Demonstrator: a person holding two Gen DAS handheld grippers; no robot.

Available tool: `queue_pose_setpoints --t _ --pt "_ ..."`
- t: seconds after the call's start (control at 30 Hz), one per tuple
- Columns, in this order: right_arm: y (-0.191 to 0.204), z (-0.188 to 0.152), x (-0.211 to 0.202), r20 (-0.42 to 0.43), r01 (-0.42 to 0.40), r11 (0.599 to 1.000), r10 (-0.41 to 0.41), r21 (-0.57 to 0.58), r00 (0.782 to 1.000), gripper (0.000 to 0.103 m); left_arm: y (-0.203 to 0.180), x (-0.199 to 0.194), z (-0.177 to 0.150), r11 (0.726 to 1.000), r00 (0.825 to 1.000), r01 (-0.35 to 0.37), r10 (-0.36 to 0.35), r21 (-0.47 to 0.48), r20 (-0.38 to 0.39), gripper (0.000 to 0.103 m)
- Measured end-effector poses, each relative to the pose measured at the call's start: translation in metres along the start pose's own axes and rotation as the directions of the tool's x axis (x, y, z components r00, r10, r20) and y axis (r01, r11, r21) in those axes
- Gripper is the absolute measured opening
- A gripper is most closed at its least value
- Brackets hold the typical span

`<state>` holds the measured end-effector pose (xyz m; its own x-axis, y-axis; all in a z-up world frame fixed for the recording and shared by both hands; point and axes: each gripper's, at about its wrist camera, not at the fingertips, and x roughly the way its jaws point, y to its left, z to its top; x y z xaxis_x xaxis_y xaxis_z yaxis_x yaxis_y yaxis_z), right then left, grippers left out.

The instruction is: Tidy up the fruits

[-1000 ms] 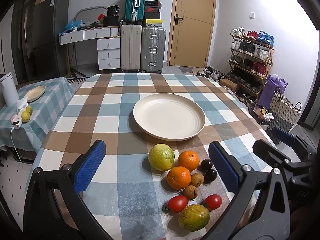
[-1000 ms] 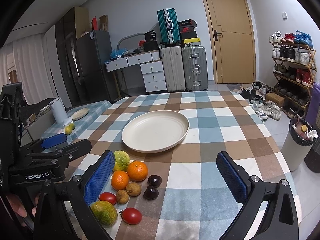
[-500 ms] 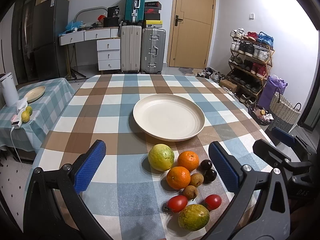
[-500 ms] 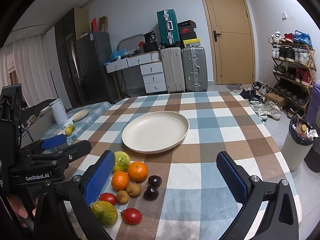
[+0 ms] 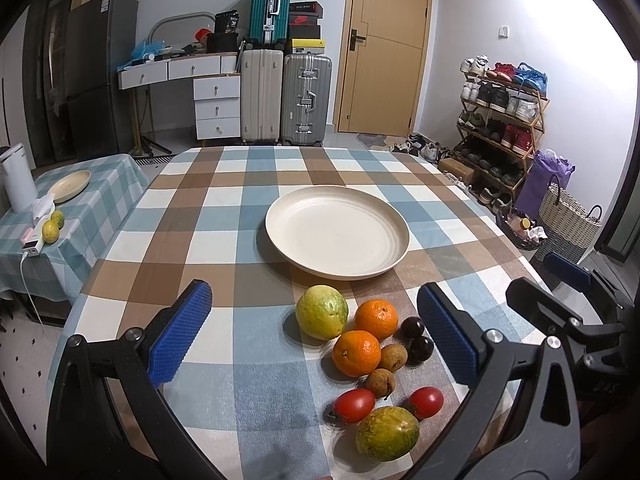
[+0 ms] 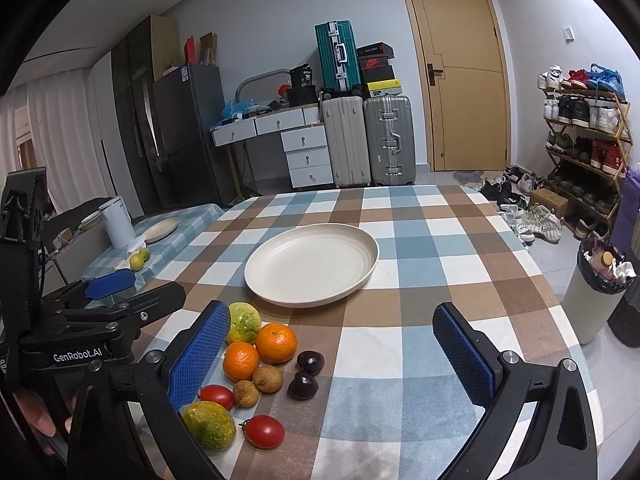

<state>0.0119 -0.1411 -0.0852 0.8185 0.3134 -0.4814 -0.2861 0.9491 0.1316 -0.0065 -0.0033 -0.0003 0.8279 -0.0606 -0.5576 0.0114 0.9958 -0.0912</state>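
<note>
Practically nothing has changed over the last second: both views match the earlier pictures almost exactly, and every fruit lies where it lay. That stillness suggests the sorting has not started.

Both tools hover above the near edge of the checked surface (image 5: 224, 208). The left tongs (image 5: 312, 336) are released, their blue pads spread wide with nothing between them; the right tongs (image 6: 340, 356) are likewise released and empty.

The cream plate (image 5: 337, 200) sits bare near the middle of the surface, beyond the fruit. All the fruit is bunched on the near side, just short of the plate's near rim. Farthest in the bunch is a yellow-green round fruit (image 5: 321, 311), with two oranges (image 5: 376, 319) (image 5: 356, 353) just beside it to the right and nearer. Right of the oranges are two dark plums (image 5: 413, 327) (image 5: 421, 349); two small brown longans (image 5: 393, 357) (image 5: 379, 383) lie just nearer than those. Nearest of all are two red tomatoes (image 5: 354, 405) (image 5: 426, 401) flanking a mottled green-orange fruit (image 5: 387, 433).

From the left view the bunch sits toward the right pad; from the right view it lies at the left pad, which covers part of the yellow-green fruit. My judgement is that the empty plate is the likely destination and the first pick is still to be made. The fruits crowd closely, so a careless closing could nudge neighbours.
</note>
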Motion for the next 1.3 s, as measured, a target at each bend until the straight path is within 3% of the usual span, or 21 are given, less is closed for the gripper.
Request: queue_pose_setpoints --t 0.57,0.87,1.3 --pt "-0.002 -0.002 0.0 -0.001 0.0 1.0 0.0 0.012 1.0 0.103 -0.001 0.004 -0.008 1.0 1.0 0.006 -0.006 0.005 -0.013 0.103" --pt "-0.005 -0.003 -0.003 0.001 0.005 1.0 -0.005 0.025 1.0 0.103 -0.008 -0.003 -0.021 0.997 0.998 0.054 -0.053 0.047 -0.04 0.103" --pt "-0.009 -0.005 -0.006 0.006 0.011 0.999 -0.012 0.03 1.0 0.103 -0.017 -0.003 -0.062 0.979 0.975 0.16 -0.138 0.123 -0.175 0.102"
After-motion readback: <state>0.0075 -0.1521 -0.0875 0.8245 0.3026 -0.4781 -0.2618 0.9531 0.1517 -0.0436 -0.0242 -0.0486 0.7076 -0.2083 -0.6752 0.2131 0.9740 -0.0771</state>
